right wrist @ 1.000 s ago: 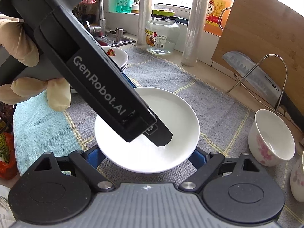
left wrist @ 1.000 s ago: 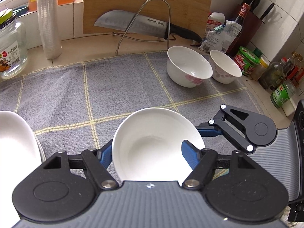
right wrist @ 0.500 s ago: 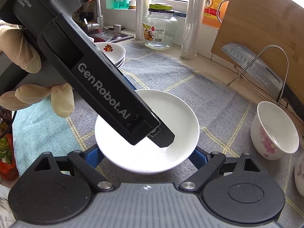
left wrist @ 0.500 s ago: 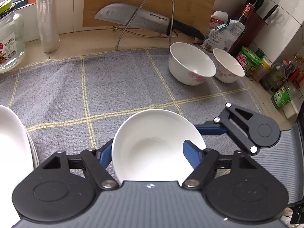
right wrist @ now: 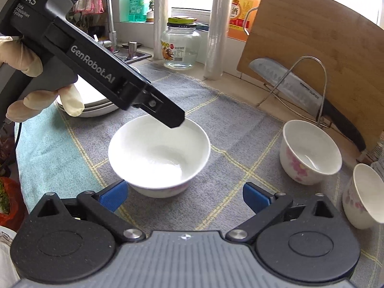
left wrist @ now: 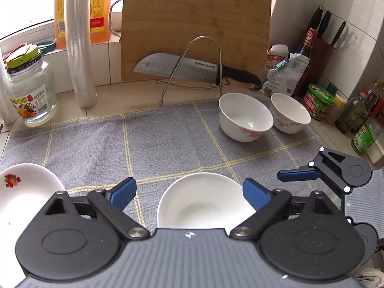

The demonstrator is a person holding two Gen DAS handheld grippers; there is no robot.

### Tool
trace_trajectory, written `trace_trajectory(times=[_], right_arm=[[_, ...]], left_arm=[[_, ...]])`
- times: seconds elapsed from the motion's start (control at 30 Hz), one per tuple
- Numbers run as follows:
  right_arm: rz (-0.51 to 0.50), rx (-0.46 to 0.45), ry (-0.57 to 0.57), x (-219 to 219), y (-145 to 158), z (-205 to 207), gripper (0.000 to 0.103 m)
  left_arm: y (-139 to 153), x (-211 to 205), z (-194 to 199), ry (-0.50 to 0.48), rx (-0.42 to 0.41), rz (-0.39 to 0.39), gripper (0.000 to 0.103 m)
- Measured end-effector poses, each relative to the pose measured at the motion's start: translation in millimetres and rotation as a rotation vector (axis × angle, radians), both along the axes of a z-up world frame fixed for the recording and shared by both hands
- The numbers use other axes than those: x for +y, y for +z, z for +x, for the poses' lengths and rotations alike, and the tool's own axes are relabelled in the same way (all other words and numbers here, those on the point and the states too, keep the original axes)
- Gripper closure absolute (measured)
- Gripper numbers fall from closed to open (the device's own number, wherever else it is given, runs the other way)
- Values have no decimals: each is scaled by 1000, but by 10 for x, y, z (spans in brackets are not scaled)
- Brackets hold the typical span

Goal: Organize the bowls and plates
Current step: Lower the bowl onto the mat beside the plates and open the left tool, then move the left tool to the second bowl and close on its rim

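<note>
White bowl (right wrist: 158, 153) on checked cloth (left wrist: 168, 141); my left gripper (left wrist: 189, 192) and right gripper (right wrist: 184, 195), jaws just opened, spread clear. Right view alone: gloved hand (right wrist: 33, 81), plate stack (right wrist: 96, 105).

Legible markings only:

1. Knife (left wrist: 192, 68), blade resting against wire stand by cutting board: brand "SUPOR" printed nr handle; same word seen smaller in right wrist view.
2. Left tool (right wrist: 103, 69), body as seen from right wrist cam: "GenRobot.AI" in white along side; upper housing reads "DAS" w/ "Data Acquisition System" beneath.
3. Glass jar (left wrist: 31, 96): label w/ small print, not legible.
4. Orange bottle (left wrist: 96, 12) on sill, green-lid tub (left wrist: 320, 100), packets: print present, unreadable.
</note>
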State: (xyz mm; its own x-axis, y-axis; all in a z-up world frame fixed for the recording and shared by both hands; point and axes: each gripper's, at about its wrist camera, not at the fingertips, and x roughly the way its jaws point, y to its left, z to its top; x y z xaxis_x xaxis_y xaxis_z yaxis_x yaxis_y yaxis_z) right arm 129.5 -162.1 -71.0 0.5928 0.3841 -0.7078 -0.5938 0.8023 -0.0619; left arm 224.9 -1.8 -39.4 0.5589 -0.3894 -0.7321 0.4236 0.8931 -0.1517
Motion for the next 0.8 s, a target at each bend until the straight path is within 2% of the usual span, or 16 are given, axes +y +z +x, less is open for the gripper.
trace_trajectory(times=[0.37, 0.57, 0.8], right_arm=[[-78, -59, -231, -513, -49, 101, 0], [-69, -74, -342, -716, -127, 274, 0], [-52, -90, -383, -762, -195, 472, 0]], left_arm=[[140, -485, 130, -101, -22, 36, 8], [174, -848, 320, -161, -36, 77, 8], [113, -1158, 648, -199, -21, 85, 8]])
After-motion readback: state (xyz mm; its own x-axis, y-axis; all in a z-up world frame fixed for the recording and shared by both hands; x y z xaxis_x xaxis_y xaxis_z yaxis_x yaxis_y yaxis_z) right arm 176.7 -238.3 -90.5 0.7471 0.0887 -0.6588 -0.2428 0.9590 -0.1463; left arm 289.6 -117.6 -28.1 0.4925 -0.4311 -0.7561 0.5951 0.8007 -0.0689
